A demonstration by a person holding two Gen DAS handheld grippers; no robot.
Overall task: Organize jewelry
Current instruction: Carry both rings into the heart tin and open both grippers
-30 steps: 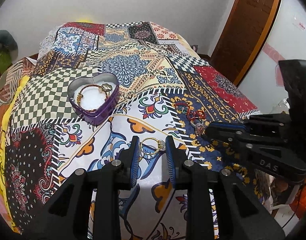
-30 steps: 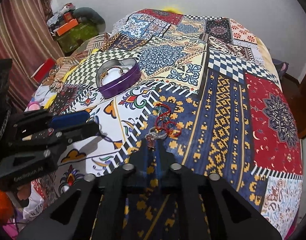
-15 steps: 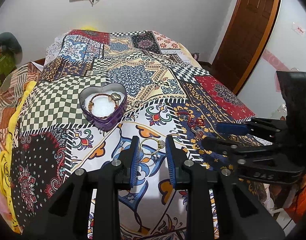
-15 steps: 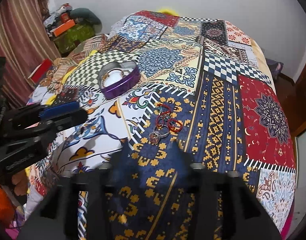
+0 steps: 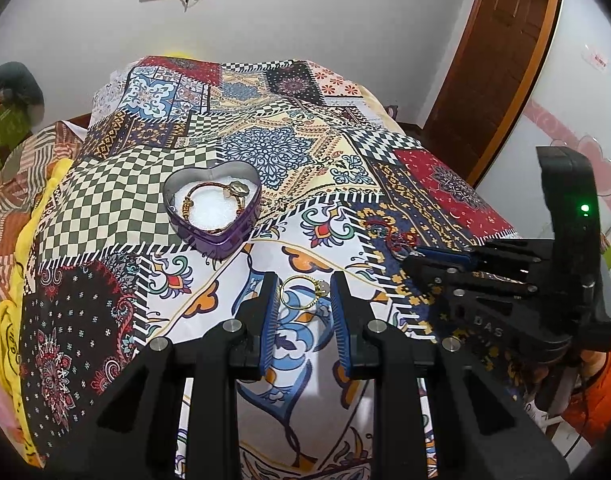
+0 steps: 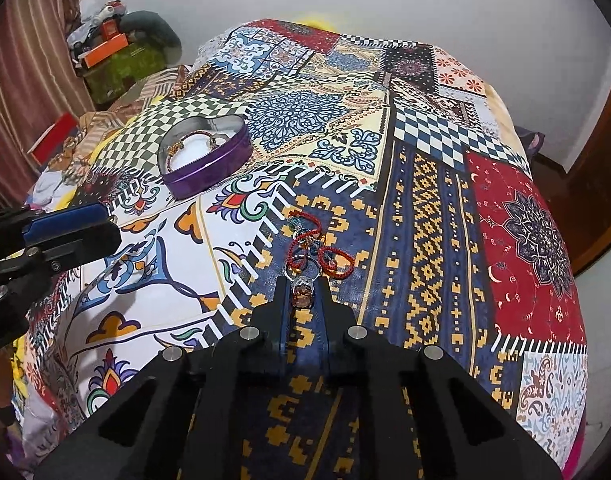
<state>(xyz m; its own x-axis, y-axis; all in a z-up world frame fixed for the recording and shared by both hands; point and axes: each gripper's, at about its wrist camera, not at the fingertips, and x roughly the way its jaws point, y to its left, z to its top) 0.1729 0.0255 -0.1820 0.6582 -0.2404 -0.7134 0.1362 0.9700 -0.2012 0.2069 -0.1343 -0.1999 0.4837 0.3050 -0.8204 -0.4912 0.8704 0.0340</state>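
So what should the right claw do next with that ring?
Probably lift it gently and carry it toward the heart tin. The right claw has just been closing and its tips sit against the silver ring, while a bracelet already lies in the tin.

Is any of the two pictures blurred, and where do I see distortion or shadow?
Left wrist view: sharp; the fisheye bends the door frame and darkens the corners; a soft shadow lies on the bedspread under the left gripper. Right wrist view: also sharp; the wall edges curve, and the silver ring between the jaws of the right gripper is clear.
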